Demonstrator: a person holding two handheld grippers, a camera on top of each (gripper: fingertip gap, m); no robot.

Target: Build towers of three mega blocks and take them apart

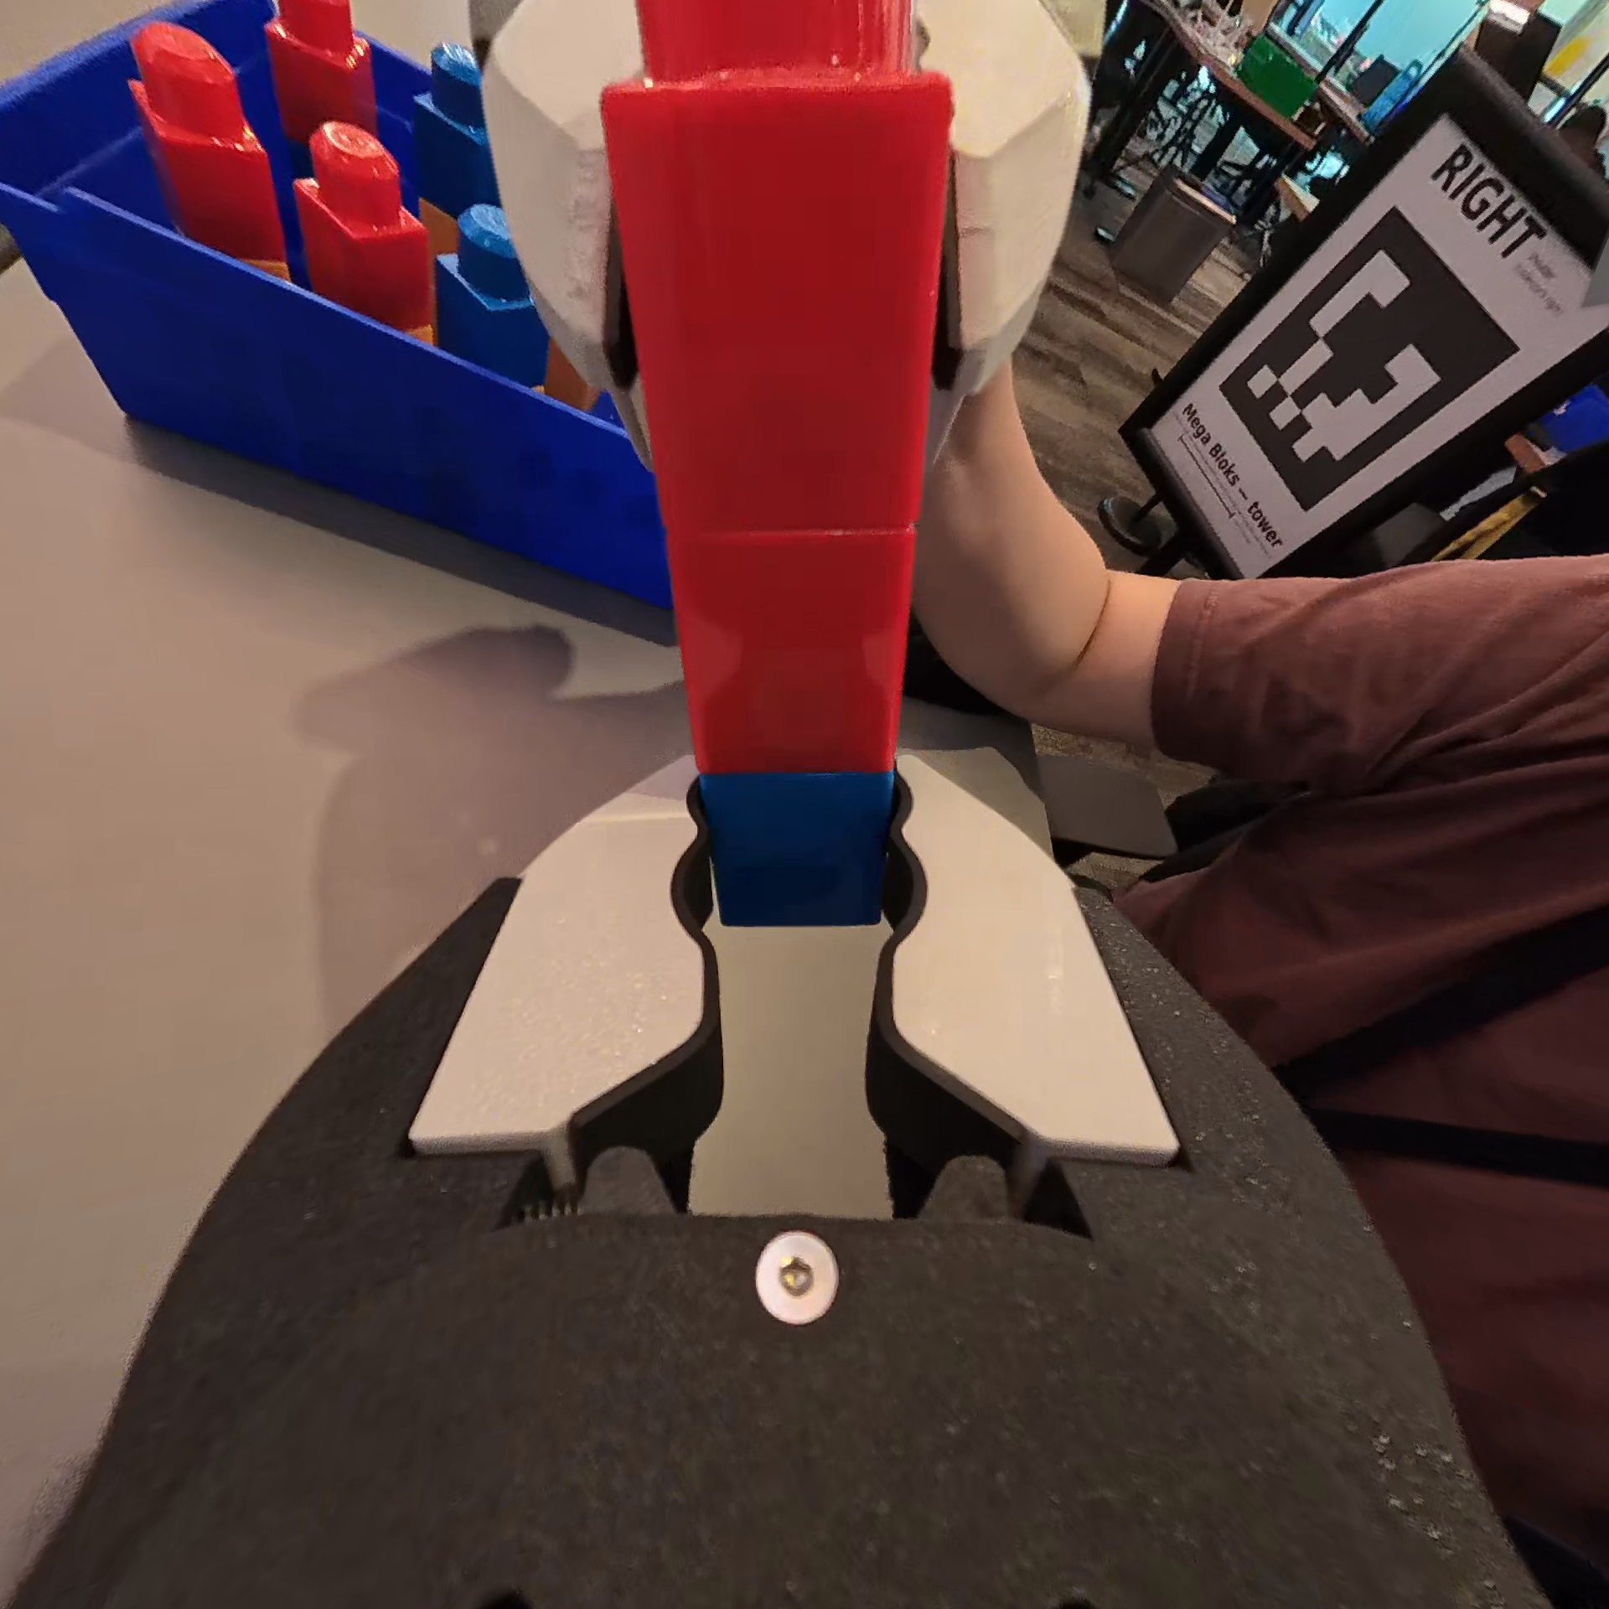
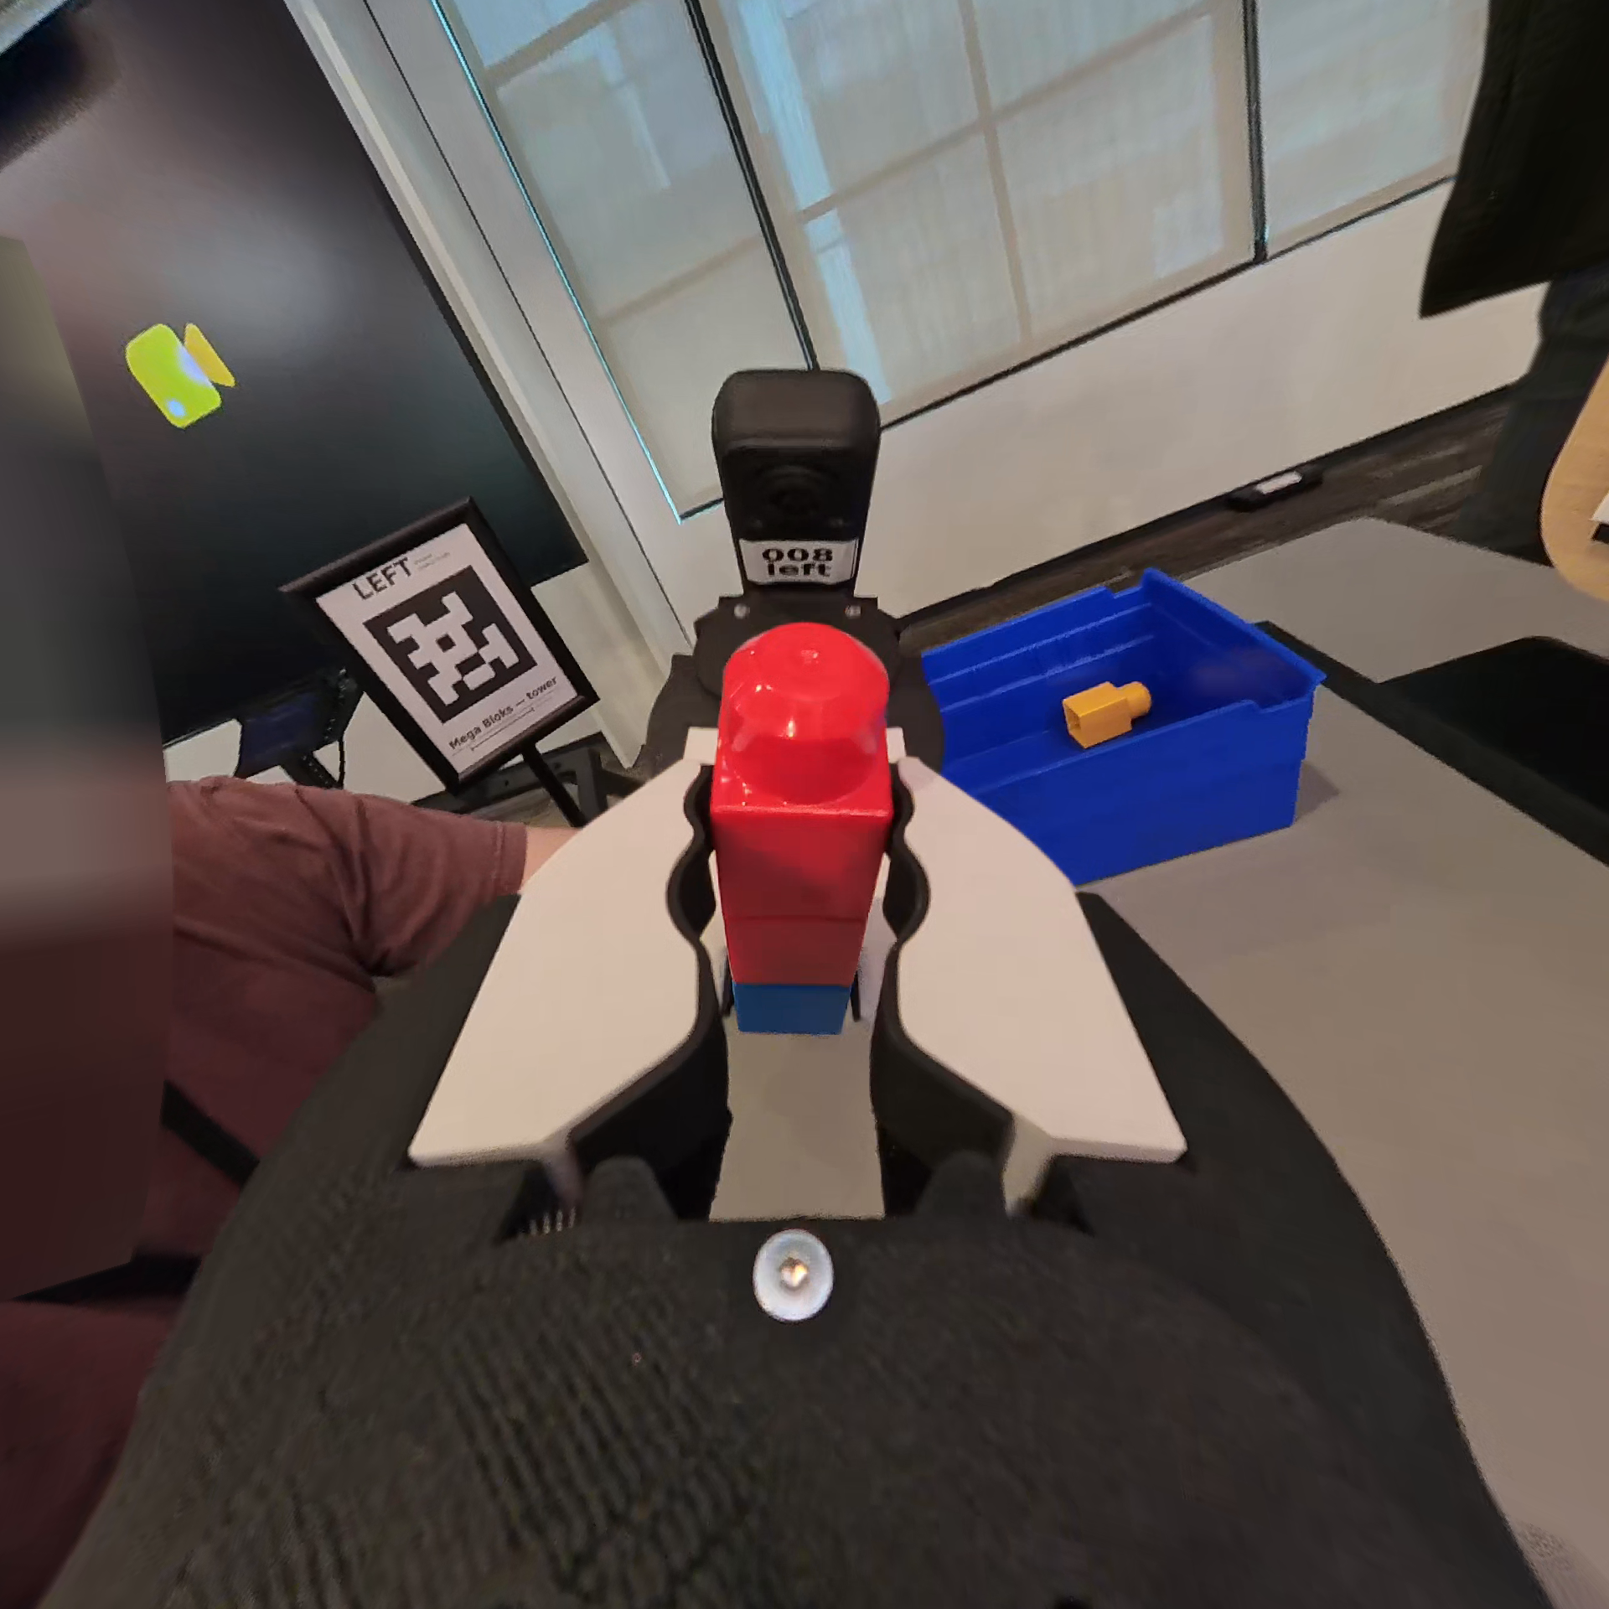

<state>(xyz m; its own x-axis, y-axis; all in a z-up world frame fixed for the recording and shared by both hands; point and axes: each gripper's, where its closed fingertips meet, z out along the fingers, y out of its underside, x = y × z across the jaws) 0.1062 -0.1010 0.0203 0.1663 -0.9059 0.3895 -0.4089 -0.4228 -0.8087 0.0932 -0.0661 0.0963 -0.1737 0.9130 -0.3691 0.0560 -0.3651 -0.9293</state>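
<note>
Left tongs (image 1: 794, 849) are pinching the blue block (image 1: 794, 849) at the tower's base, pads pressing both sides. Two red blocks are rising from it: lower one (image 1: 794, 649), then top red block (image 2: 799, 858), which right tongs (image 2: 799, 858) are pinching from the opposite end. Beyond the left tongs, a blue bin (image 1: 366, 409) is holding more towers; right of the right tongs, another bin (image 2: 1132, 810) is holding a yellow block (image 2: 1101, 710).

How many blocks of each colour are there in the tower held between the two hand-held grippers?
red blocks: 2
blue block: 1
Total: 3
</note>
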